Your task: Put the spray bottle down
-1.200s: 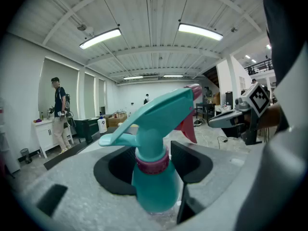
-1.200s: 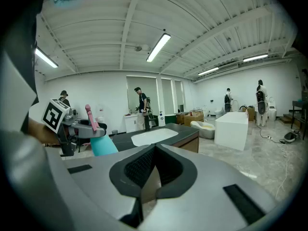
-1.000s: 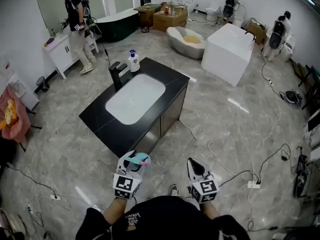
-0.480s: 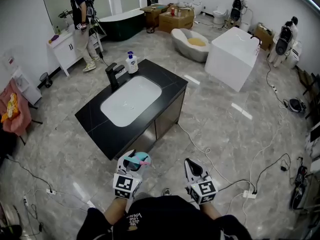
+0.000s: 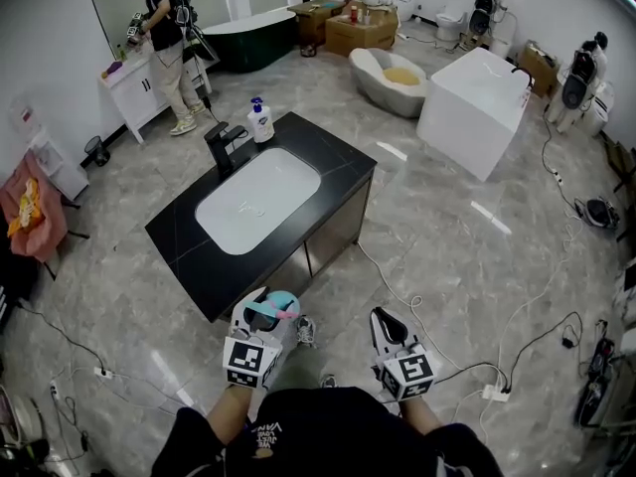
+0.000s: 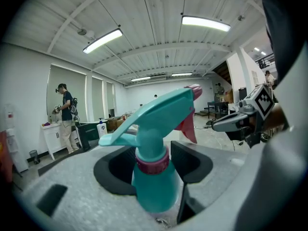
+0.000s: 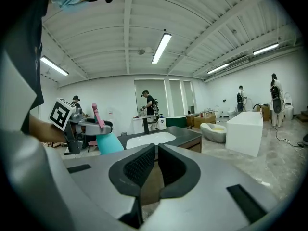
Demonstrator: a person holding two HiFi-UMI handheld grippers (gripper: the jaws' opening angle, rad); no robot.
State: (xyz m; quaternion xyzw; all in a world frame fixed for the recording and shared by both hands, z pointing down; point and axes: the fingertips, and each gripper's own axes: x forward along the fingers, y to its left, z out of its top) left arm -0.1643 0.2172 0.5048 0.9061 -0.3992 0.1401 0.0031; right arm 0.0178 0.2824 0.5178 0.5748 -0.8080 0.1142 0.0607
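A teal spray bottle [image 5: 275,309] with a teal trigger head and a pink nozzle stands upright between the jaws of my left gripper [image 5: 262,320], which is shut on its body. In the left gripper view the bottle [image 6: 152,179] fills the gap between the black pads [image 6: 188,160]. My right gripper [image 5: 387,328] is beside it, shut and empty; its pads [image 7: 140,166] stand close together. From the right gripper view the bottle [image 7: 109,143] shows at the left. Both grippers hang over the floor, short of the black vanity counter [image 5: 333,153].
The counter holds a white sink basin [image 5: 257,198], a black faucet [image 5: 223,147] and a white soap bottle [image 5: 261,122]. Cables and a power strip [image 5: 492,392] lie on the floor at right. A white tub block [image 5: 471,97] and several people stand farther off.
The vanity counter has drawn a little nearer in the head view. Both grippers came forward with me, the bottle still held in the left one.
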